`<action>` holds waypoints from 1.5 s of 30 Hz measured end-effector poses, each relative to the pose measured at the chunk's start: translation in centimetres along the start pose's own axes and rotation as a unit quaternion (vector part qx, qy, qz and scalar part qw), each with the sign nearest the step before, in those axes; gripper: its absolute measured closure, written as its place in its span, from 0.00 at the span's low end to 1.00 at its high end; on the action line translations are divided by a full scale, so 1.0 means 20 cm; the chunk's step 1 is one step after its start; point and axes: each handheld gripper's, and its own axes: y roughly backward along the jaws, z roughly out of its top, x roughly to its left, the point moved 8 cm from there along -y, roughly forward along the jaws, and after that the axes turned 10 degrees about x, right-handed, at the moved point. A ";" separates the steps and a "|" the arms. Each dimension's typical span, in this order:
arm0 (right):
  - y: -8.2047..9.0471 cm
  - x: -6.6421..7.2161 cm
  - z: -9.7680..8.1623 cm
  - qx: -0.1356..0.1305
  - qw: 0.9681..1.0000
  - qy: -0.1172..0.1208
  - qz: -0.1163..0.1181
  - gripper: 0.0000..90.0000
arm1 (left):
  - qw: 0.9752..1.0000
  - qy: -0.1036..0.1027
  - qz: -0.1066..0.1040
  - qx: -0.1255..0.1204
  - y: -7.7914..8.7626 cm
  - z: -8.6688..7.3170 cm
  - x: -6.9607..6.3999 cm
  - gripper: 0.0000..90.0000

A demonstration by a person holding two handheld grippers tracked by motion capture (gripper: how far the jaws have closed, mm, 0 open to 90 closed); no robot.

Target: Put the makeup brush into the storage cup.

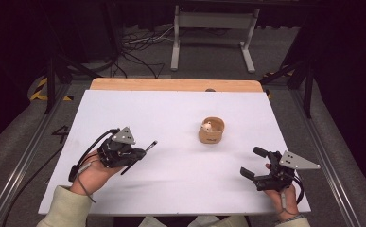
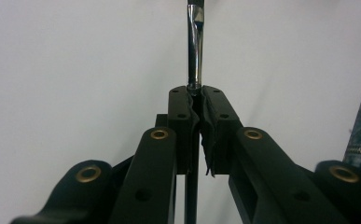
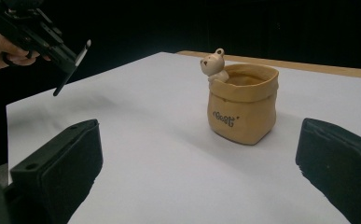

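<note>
Right now the left gripper (image 1: 142, 152) is clenched tight on a pen (image 1: 140, 156), a slim dark stick with a shiny metal end, and holds it above the white worktop (image 1: 171, 184), well to the left of the pot (image 1: 211, 130). Look along the jaws in the left gripper view: they are pinched together on the pen (image 2: 194, 51), whose bright metal shaft rises straight out between the pads, with the dark lower part running down below them. From the high view, the pen slants, its metal tip up and pointing toward the pot, its dark tail angled down toward the person. Over on the other side, the right gripper (image 1: 255, 162) sits released, jaws spread wide with nothing between them, low near the worktop's near edge, to the right of the pot and closer to the person. Its own view frames the pot (image 3: 242, 103) between the two open pads: a tan, sack-shaped cup with a small bear (image 3: 214, 64) peeking over its rim, standing upright on the worktop. Far left in that same view, the left gripper (image 3: 66, 58) hovers with the pen (image 3: 72, 66) clear of the surface.
</note>
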 end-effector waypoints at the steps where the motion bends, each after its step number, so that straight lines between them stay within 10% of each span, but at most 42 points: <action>1: 0.00 0.00 0.00 0.000 1.000 0.000 0.000 0.01 | 1.000 -0.001 0.006 -0.017 0.01 0.01 0.00 0.92; 7: 0.00 0.01 0.00 -0.002 1.000 -0.004 0.004 0.01 | 0.997 0.006 0.002 -0.075 0.07 0.06 -0.01 0.93; 18: 0.00 0.02 0.01 -0.004 1.000 0.000 0.009 0.01 | 0.983 -0.019 -0.054 -0.177 0.08 0.13 -0.06 0.92; 26: 0.02 0.03 0.01 -0.003 1.000 -0.001 0.007 0.01 | 0.963 -0.026 -0.067 -0.259 0.10 0.22 -0.08 0.92; 40: 0.02 0.03 0.01 -0.005 1.000 0.003 0.007 0.01 | 0.945 -0.020 -0.074 -0.319 0.09 0.34 -0.14 0.92; 45: 0.02 0.04 0.02 -0.006 1.000 0.006 0.008 0.01 | 0.942 -0.020 -0.076 -0.326 0.07 0.36 -0.15 0.92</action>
